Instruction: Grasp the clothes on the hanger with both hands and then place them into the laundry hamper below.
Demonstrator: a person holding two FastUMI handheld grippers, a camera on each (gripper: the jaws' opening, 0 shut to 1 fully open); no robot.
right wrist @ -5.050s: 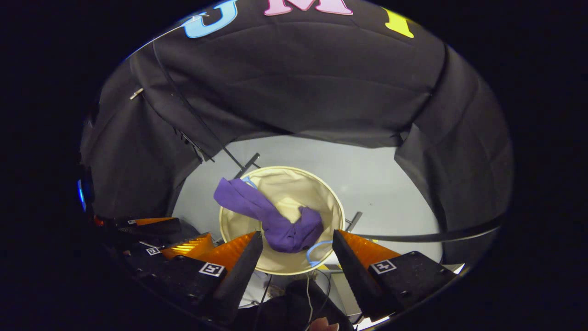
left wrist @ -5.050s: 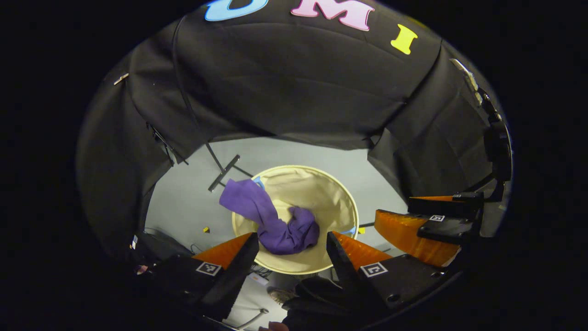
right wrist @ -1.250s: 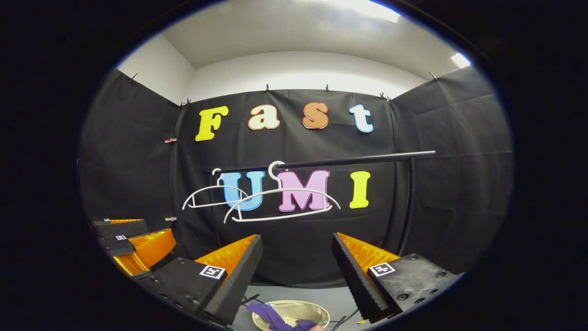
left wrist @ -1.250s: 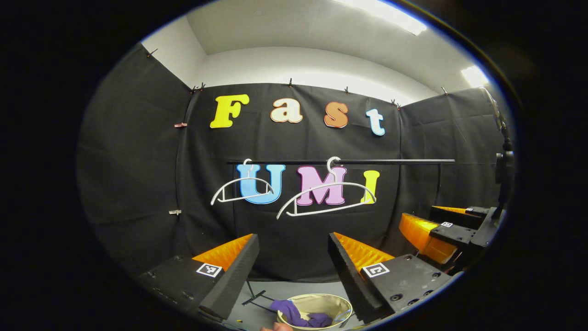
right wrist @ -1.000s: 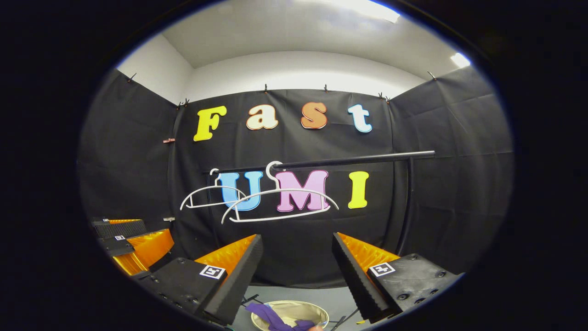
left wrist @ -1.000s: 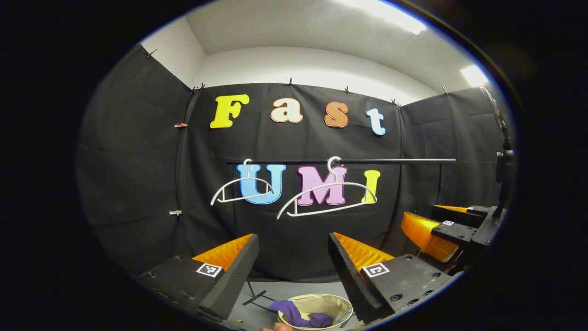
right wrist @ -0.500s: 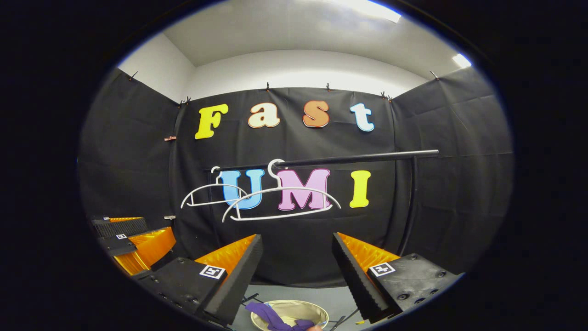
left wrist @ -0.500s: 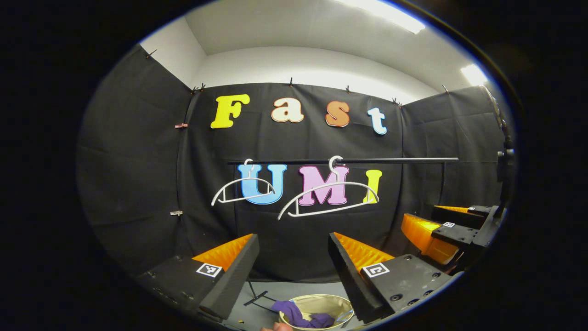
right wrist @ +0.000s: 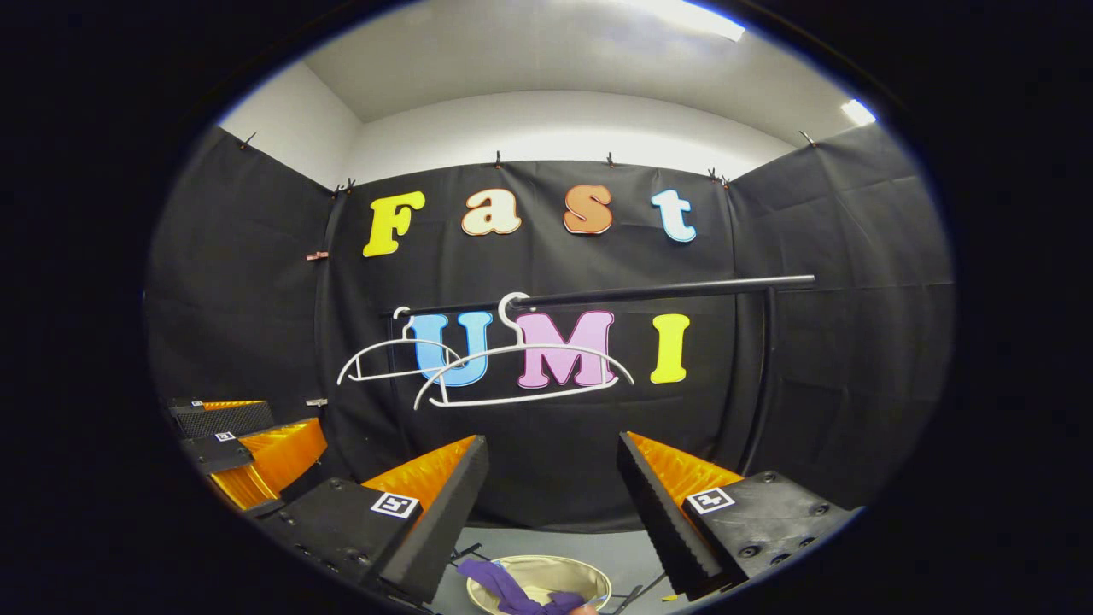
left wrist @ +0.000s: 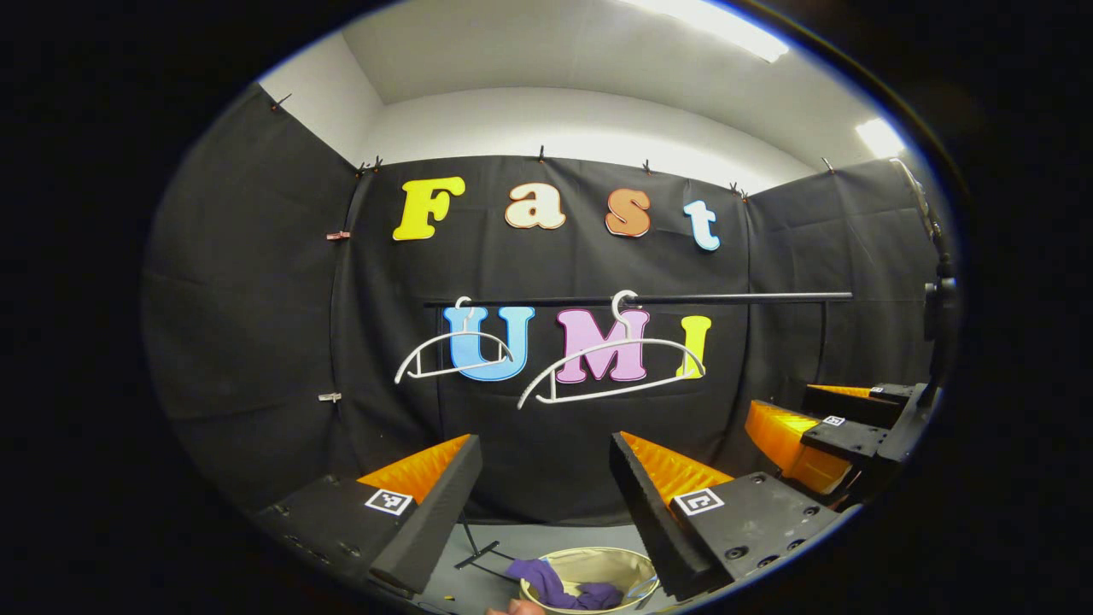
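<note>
A purple garment (left wrist: 546, 586) lies crumpled in the cream laundry hamper (left wrist: 599, 559), one end draped over its left rim; it also shows as the purple garment (right wrist: 505, 589) in the hamper (right wrist: 551, 571) in the right gripper view. Two bare white hangers (left wrist: 462, 333) (left wrist: 610, 389) hang on the black rail (left wrist: 734, 298). My left gripper (left wrist: 542, 440) is open and holds nothing, level with the wall below the hangers. My right gripper (right wrist: 551, 440) is open too, and holds nothing. Each sees the other beside it: the right gripper (left wrist: 820, 423), the left gripper (right wrist: 248, 440).
The rail's upright post (right wrist: 762, 376) stands at the right, its foot bars (left wrist: 478, 553) on the grey floor beside the hamper. Black cloth walls close in the booth on three sides. A fingertip (left wrist: 512, 607) shows at the bottom edge.
Five seconds ago both grippers looked down over the hamper; they have since lifted and tilted up to face the rail. Over the last second almost nothing has moved.
</note>
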